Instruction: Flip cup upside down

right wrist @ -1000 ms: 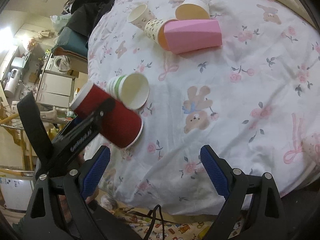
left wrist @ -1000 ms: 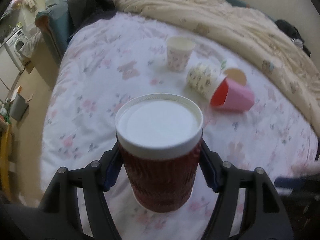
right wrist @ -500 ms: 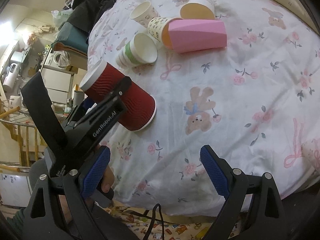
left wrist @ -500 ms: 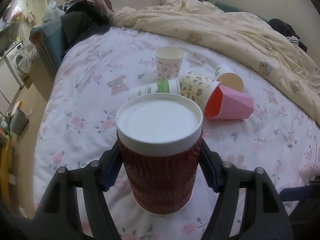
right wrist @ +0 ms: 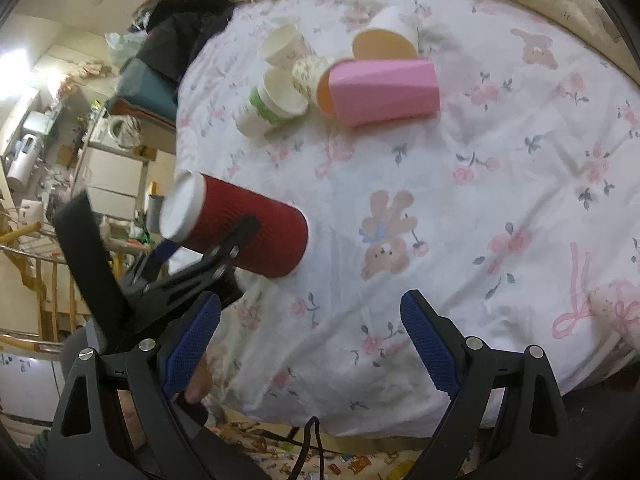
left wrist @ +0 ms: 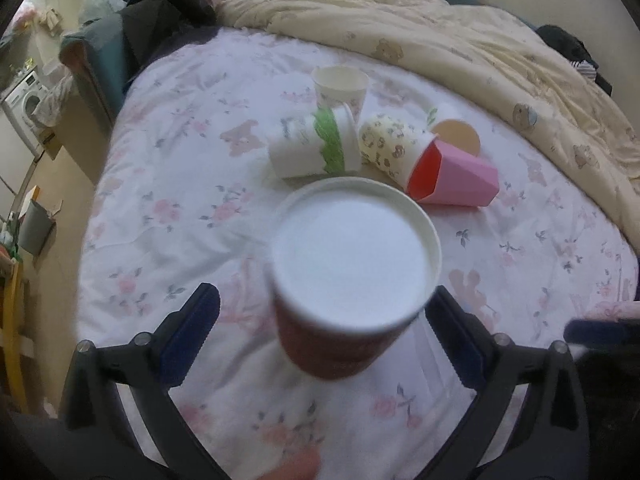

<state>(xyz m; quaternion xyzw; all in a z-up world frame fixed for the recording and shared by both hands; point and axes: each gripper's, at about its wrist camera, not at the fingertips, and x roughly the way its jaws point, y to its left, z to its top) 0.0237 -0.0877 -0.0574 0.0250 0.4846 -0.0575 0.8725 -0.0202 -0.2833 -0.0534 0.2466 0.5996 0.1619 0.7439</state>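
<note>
Left wrist, cup: we see the red cup (left wrist: 340, 312) standing inverted on the bedsheet (left wrist: 180, 240), its white base facing us.
Left wrist, gripper: our left gripper (left wrist: 328, 320) is spread wide, both pads clear of the cup; half a second ago they clamped its sides.
Left wrist, background: four other cups (left wrist: 316, 148) lie or stand beyond, apart from ours.
Right wrist, cup: the red cup (right wrist: 248, 232) has its rim on the sheet near the bed's edge, and the left gripper (right wrist: 208, 252) is beside it.
Right wrist, gripper: our right gripper (right wrist: 312, 332) is open and holds nothing.
Meaning: we judge the flip done; only backing away without nudging the cup remains.
</note>
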